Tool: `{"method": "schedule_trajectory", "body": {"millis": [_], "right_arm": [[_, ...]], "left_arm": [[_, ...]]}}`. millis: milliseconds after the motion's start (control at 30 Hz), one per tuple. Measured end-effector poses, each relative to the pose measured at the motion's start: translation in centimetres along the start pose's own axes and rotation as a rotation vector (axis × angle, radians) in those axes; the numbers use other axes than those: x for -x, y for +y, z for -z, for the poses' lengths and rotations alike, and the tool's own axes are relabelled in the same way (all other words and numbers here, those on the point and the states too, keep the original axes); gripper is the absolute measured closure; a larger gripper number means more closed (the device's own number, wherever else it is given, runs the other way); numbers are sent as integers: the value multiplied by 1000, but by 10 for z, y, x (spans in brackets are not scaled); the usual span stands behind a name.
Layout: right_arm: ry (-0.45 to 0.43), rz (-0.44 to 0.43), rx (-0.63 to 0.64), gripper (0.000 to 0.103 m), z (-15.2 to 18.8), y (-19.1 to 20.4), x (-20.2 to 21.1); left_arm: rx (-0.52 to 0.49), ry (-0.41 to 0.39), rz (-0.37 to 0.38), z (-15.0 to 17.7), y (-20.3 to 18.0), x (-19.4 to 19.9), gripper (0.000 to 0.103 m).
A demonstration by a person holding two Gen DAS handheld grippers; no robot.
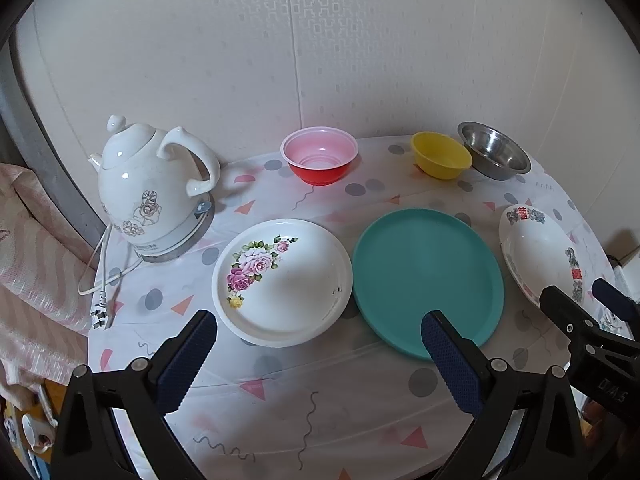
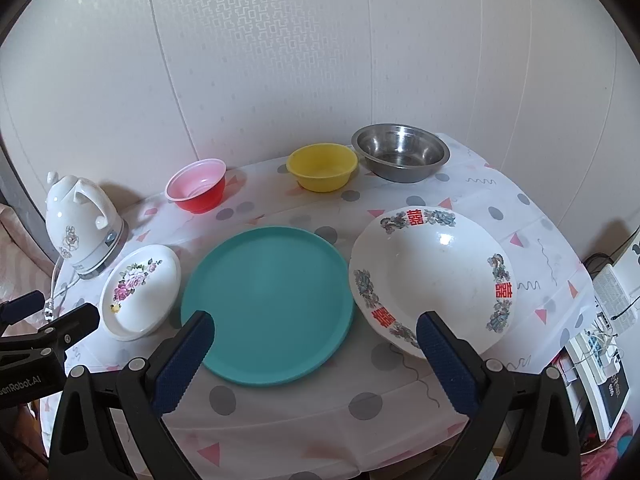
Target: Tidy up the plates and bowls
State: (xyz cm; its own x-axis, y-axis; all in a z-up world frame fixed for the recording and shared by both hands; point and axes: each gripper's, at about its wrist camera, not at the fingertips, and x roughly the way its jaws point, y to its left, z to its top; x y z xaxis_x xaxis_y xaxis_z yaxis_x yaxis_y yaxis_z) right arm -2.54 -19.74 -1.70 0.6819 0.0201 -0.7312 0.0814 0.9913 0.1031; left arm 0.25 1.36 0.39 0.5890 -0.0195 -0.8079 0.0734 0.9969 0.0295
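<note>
1. The left gripper (image 1: 318, 330) and right gripper (image 2: 314, 330) were held above the near edge of the surface (image 2: 280, 420), fingers spread wide, nothing grasped.
2. The rose plate (image 1: 282, 282), teal plate (image 2: 266, 306) and deep dish (image 2: 432, 280) were lined up left to right.
3. The red bowl (image 2: 198, 190), yellow bowl (image 2: 322, 166) and steel bowl (image 2: 400, 152) were set along the far side.

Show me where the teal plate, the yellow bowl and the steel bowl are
teal plate (image 2: 267, 307): right wrist view, flat centre of the plate.
yellow bowl (image 2: 322, 168): right wrist view, inner hollow.
steel bowl (image 2: 400, 152): right wrist view, inner wall.
</note>
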Motion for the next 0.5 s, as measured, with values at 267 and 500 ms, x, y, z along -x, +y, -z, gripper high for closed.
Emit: {"method": "schedule_trajectory", "body": {"millis": [267, 500], "right_arm": [[-2, 0, -4, 0, -1, -2, 1], [1, 2, -12, 0, 1, -4, 2]], "left_arm": [[0, 1, 1, 0, 0, -1, 0], [-3, 4, 1, 0, -4, -2, 0]]}}
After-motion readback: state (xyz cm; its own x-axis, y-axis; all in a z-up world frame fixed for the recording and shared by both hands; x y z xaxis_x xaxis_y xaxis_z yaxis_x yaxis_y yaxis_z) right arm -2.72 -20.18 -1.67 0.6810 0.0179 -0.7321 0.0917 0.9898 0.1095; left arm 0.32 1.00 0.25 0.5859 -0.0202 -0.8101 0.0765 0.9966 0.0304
